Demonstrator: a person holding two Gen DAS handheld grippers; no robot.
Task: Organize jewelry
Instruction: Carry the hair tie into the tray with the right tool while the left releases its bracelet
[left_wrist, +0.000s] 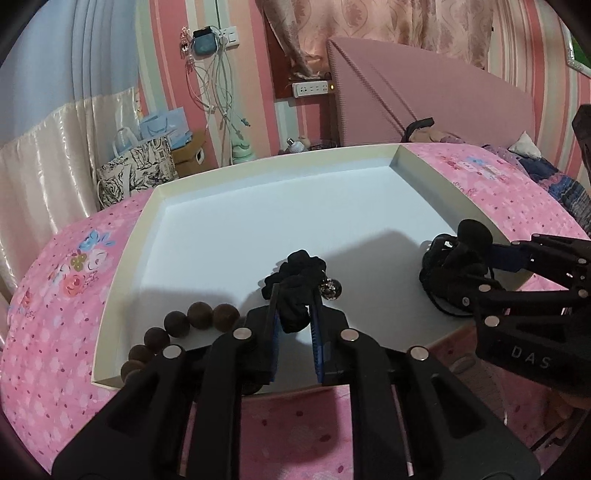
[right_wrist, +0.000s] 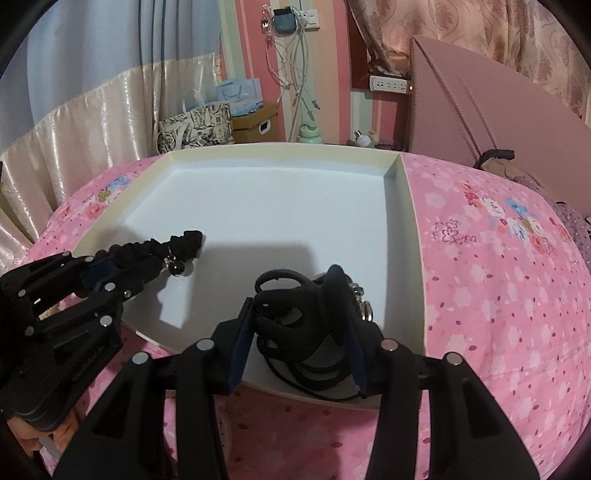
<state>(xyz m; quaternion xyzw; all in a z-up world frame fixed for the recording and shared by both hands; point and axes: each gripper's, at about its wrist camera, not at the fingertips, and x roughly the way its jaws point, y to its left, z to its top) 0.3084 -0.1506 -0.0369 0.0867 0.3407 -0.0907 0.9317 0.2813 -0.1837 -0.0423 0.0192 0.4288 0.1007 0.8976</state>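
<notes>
A shallow white tray (left_wrist: 277, 170) (right_wrist: 406, 240) lies on a pink floral bedspread. My left gripper (left_wrist: 295, 301) (right_wrist: 123, 260) is shut on a black scrunchie (left_wrist: 301, 266) (right_wrist: 184, 242) with small metal bells (left_wrist: 330, 290), low over the tray's near middle. A brown wooden bead bracelet (left_wrist: 201, 316) rests in the tray's near left corner, partly hidden under this gripper. My right gripper (right_wrist: 299, 308) (left_wrist: 456, 258) is shut on a black bundle of hair ties (right_wrist: 291, 317) with silver beads (right_wrist: 364, 304), at the tray's near right corner and touching or almost touching the floor of the tray.
The far half of the tray floor holds nothing. Behind the bed stand printed paper bags (left_wrist: 136, 168), a cardboard box (right_wrist: 255, 123) and a green bottle (right_wrist: 309, 134). Cables hang from a wall socket (left_wrist: 218, 92). A pink padded headboard (left_wrist: 424, 92) rises at the right.
</notes>
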